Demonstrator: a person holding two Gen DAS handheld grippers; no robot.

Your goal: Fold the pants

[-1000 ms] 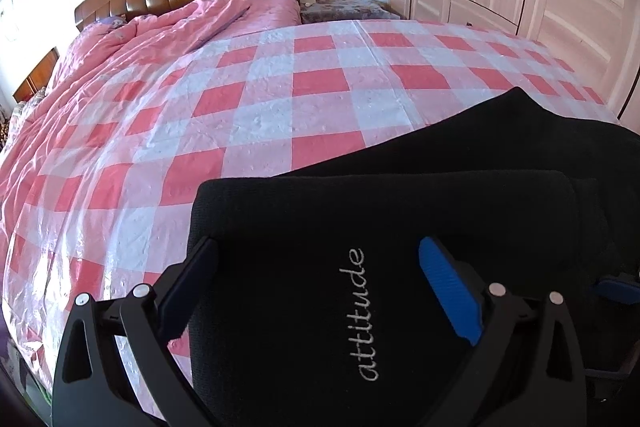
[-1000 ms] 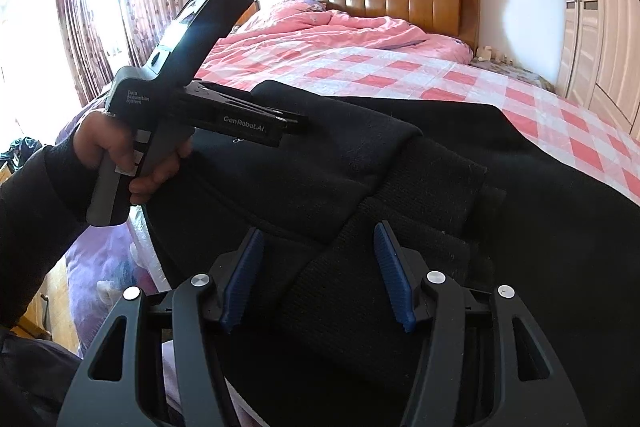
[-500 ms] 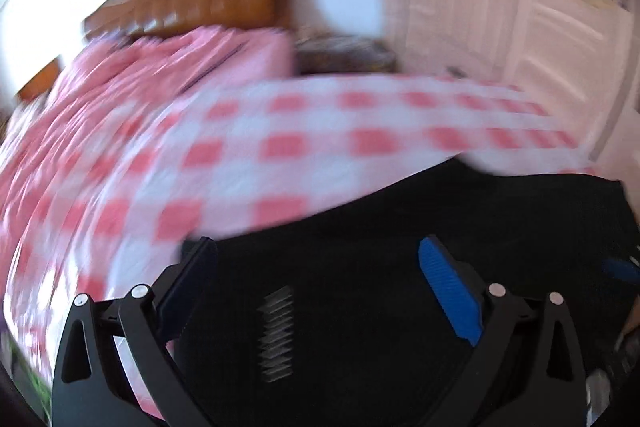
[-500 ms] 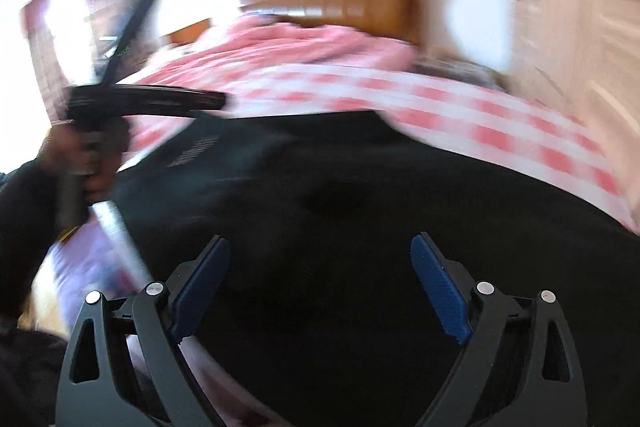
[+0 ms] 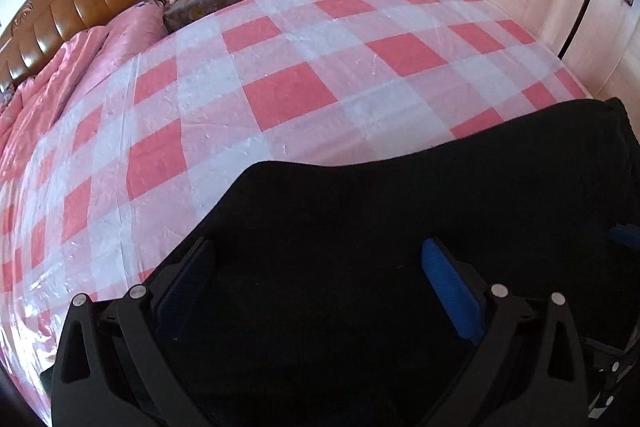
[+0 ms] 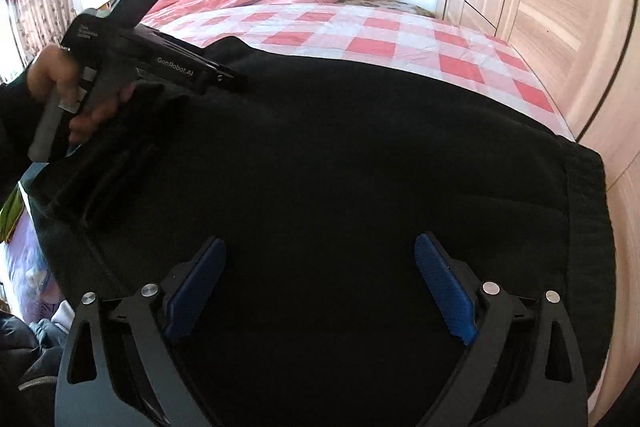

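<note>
Our right claw has just been opening: a second ago its pads pinched a bunched fold of the black pants, and now they stand wide apart over flat cloth. Our left claw has slid sideways, so the "attitude" lettering once between its pads is out of sight. The pants now lie smoother on the bed.

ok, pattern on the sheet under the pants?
Pink-red and white check on the bed cover, glossy like plastic; clearest in the left wrist view.
</note>
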